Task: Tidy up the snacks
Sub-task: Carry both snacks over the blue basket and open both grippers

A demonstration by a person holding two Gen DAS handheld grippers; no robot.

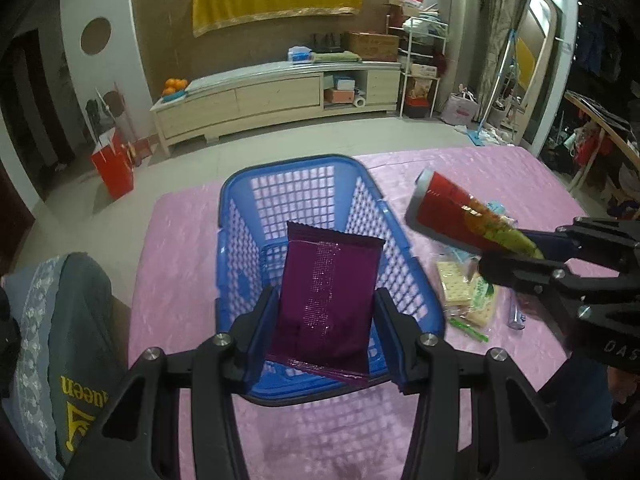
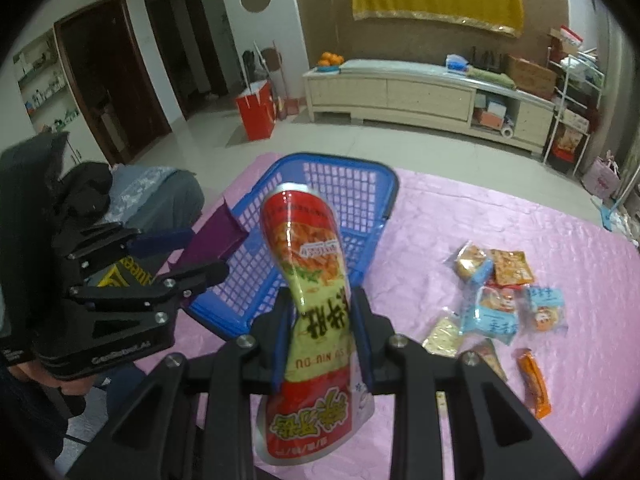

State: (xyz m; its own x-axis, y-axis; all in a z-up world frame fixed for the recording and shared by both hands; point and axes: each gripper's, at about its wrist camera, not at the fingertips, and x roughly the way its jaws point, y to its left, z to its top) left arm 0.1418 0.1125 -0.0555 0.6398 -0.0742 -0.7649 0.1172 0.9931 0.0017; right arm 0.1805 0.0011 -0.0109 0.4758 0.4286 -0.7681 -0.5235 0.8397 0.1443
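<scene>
my left gripper (image 1: 326,326) pinches a purple snack packet (image 1: 328,300) above the blue basket (image 1: 400,240) on the pink counter (image 1: 480,168). my right gripper (image 2: 320,334) squeezes a red snack bag (image 2: 308,264) beside the basket, with small snack packs (image 2: 496,300) scattered to its right.

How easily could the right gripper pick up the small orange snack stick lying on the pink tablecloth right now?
Probably not yet. The right gripper is already shut on a red and green snack bag, so its jaws are occupied. The orange snack stick itself lies uncovered on the pink tablecloth; nothing blocks it.
</scene>
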